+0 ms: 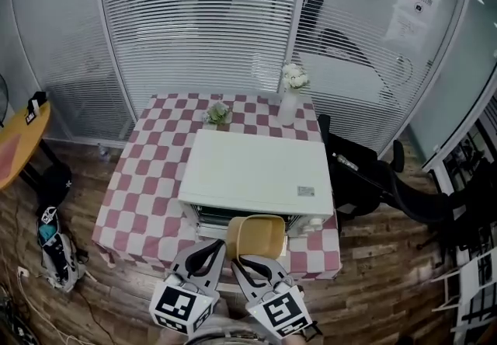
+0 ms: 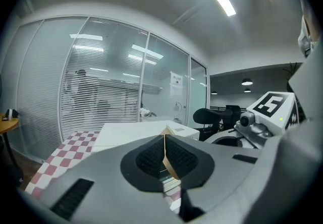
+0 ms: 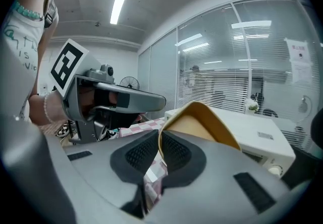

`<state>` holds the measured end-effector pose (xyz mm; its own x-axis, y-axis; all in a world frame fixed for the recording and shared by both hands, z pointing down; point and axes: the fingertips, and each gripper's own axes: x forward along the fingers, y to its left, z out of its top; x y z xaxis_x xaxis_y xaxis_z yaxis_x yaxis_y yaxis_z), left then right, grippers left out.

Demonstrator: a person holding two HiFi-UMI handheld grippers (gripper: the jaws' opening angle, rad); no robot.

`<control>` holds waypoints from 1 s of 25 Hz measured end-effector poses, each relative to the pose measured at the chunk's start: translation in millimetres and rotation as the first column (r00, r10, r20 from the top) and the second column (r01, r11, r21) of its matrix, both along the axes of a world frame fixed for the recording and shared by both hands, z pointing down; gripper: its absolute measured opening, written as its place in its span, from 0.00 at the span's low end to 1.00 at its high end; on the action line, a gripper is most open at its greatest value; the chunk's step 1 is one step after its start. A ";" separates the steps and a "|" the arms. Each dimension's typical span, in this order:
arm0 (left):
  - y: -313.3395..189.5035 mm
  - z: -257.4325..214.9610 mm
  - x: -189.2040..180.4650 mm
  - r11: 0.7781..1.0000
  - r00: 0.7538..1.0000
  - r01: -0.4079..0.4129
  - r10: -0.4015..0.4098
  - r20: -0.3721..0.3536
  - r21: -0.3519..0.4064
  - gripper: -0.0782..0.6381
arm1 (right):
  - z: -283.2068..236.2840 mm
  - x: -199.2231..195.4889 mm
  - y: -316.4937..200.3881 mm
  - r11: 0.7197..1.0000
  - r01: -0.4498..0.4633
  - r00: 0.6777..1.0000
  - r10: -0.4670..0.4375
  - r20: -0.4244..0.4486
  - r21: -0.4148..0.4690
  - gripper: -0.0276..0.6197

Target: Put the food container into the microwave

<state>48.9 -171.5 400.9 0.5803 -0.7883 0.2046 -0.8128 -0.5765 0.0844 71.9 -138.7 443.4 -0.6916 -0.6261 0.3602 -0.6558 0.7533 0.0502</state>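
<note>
So you've got one container (image 1: 256,236), rim pinched shut by both left gripper (image 1: 220,249) and right gripper (image 1: 238,262), facing one microwave (image 1: 256,172); two flower vases (image 1: 289,106) behind.

Left gripper (image 1: 211,252), right gripper (image 1: 247,264): jaws clamped.

L claw (image 1: 220,247), R claw (image 1: 239,260) on container (image 1: 260,233)

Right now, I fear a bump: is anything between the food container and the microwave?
Nothing visible stands between them: the food container hangs right at the front of the microwave. Whether the door is open, I cannot tell.
</note>
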 end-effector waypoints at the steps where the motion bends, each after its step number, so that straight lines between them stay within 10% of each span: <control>1: -1.1 1.1 -0.7 1.000 1.000 -0.003 0.003 0.001 -0.004 0.13 | 2.1 -0.8 -1.2 1.000 -0.001 1.000 0.001 -0.004 -0.006 0.07; 25: -44.7 21.7 -36.3 0.998 1.000 -0.014 0.013 -0.008 -0.062 0.13 | 98.0 -23.6 -42.6 0.983 0.025 0.988 -0.052 -0.148 -0.182 0.07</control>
